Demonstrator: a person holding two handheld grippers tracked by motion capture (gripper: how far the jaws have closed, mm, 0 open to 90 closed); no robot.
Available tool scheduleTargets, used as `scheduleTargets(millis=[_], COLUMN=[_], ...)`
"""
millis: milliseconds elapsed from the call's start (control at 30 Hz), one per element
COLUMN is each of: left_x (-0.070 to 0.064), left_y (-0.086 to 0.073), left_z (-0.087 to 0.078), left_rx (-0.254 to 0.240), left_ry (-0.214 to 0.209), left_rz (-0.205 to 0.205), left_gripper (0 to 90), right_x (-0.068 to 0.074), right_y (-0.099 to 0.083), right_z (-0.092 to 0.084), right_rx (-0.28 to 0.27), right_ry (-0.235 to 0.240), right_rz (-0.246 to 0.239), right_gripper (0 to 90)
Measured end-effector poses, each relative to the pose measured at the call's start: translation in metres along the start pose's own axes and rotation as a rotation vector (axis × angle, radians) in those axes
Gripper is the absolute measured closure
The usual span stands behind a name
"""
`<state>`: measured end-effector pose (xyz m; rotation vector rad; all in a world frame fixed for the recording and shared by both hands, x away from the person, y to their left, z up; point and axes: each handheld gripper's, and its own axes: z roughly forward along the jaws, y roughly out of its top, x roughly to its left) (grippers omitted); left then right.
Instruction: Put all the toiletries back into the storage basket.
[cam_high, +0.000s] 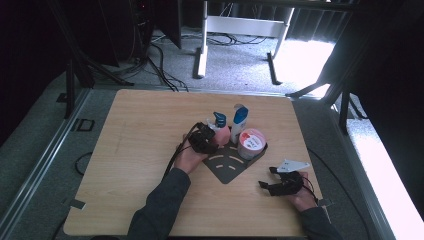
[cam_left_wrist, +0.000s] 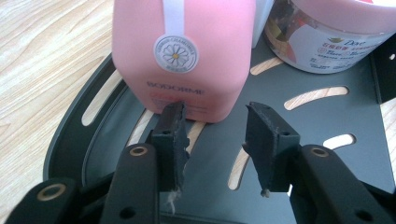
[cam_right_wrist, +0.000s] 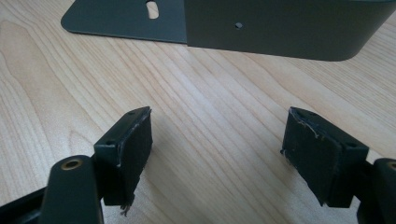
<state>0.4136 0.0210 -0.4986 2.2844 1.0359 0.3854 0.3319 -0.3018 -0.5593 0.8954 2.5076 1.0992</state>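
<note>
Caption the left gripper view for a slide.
Left gripper, jaws open, just short of the pink bottle standing on the dark slotted tray.

Seen from above: a light wooden tabletop (cam_high: 140, 150) on grey carpet. Near its middle, a dark slotted corner rack (cam_high: 227, 167) carrying a pink bottle (cam_high: 221, 134) with a blue pump, a white bottle (cam_high: 238, 121) with a blue cap behind it, and a round pink-lidded jar (cam_high: 251, 142) to the right. Left gripper (cam_high: 204, 138) right up against the pink bottle, jaw state not readable from here. Right gripper (cam_high: 272, 181) low on the tabletop, well apart from the rack, pointing left, grey plate on top.
</note>
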Motion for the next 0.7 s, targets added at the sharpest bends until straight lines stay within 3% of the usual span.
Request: scheduleTargets(millis=[200,467,700], left_x=[0.008,0.022,0.032], left_y=[-0.008,-0.029,-0.049], left_z=[-0.009,-0.021,-0.025], left_rx=[-0.029,-0.07,-0.07], left_ry=[0.0,0.036,0.075], left_rz=[-0.028,-0.063,-0.081], left_gripper=[54.9,52.4,51.3], right_x=[0.001,0.001,0.0], right_y=[0.0,0.0,0.0], right_z=[0.0,0.0,0.0], right_rx=[0.002,0.002,0.0], right_ry=[-0.004,-0.003,0.0], right_rz=[-0.003,-0.002,0.002], right_gripper=[23.9,23.9,24.0])
